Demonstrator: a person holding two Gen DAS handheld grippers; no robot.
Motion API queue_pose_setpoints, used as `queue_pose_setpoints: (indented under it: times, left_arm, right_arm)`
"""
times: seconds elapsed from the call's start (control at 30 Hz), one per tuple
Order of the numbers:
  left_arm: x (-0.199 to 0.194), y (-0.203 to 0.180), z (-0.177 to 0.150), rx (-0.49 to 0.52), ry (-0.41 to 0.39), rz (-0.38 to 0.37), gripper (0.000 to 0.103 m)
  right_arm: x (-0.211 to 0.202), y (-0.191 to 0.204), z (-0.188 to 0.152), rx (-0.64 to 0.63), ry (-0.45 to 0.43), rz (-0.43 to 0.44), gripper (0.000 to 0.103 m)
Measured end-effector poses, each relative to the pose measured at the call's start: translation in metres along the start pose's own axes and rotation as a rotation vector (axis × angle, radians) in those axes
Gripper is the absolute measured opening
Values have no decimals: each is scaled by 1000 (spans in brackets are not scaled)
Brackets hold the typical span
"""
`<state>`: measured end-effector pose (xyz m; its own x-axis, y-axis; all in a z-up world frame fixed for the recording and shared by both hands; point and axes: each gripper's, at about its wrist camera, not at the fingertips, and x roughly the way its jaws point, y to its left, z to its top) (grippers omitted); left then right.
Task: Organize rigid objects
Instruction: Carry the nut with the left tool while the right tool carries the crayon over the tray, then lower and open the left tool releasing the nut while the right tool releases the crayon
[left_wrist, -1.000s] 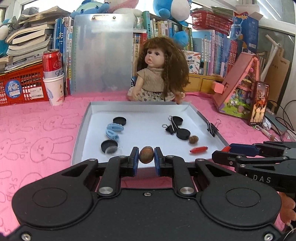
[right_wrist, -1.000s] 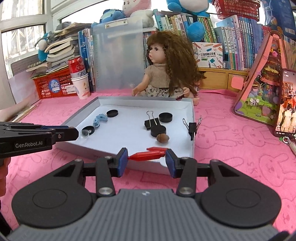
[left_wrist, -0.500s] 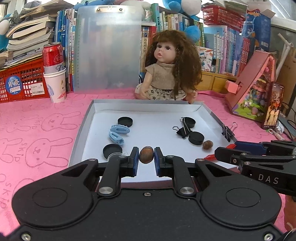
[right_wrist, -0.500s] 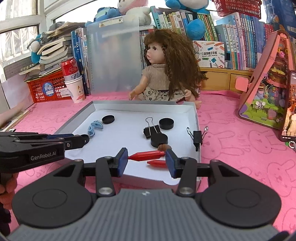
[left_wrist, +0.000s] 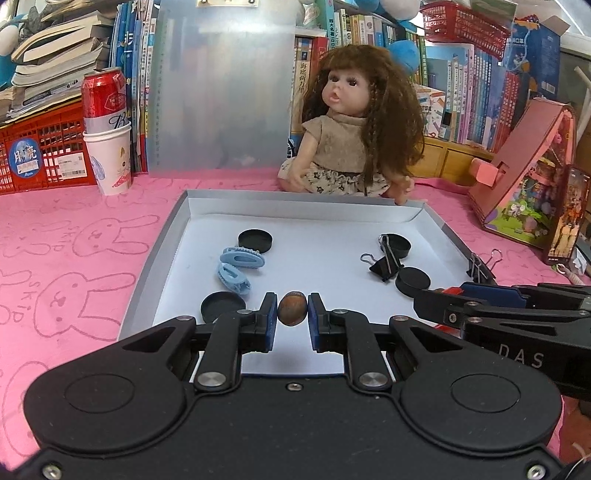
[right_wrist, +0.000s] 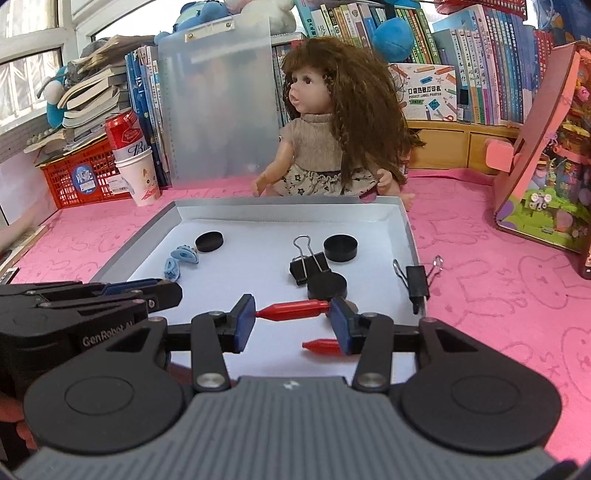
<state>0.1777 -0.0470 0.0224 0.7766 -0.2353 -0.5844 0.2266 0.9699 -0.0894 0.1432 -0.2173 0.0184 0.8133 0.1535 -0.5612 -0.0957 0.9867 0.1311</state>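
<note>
Pink bunny-print cloth (left_wrist: 66, 236); white tray (left_wrist: 170, 236); bookshelves (right_wrist: 480, 74) behind, possibly window left.

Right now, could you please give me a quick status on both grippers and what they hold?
Left gripper shut on nut, over tray. Right gripper shut on red cap lengthwise. Second red cap lies below, in tray.

Brown nut (left_wrist: 291, 308) clamped above tray (left_wrist: 155, 280), red cone-tipped piece (right_wrist: 293, 309) held crosswise, another (right_wrist: 320, 346) lying below
</note>
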Motion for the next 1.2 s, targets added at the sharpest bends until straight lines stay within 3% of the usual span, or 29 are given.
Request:
queue_pose_setpoints:
  times: [1.2]
  left_arm:
    - [57,20,25,-44,-2,67,17]
  right_arm:
    - [67,-1,35,4,38,-23,51]
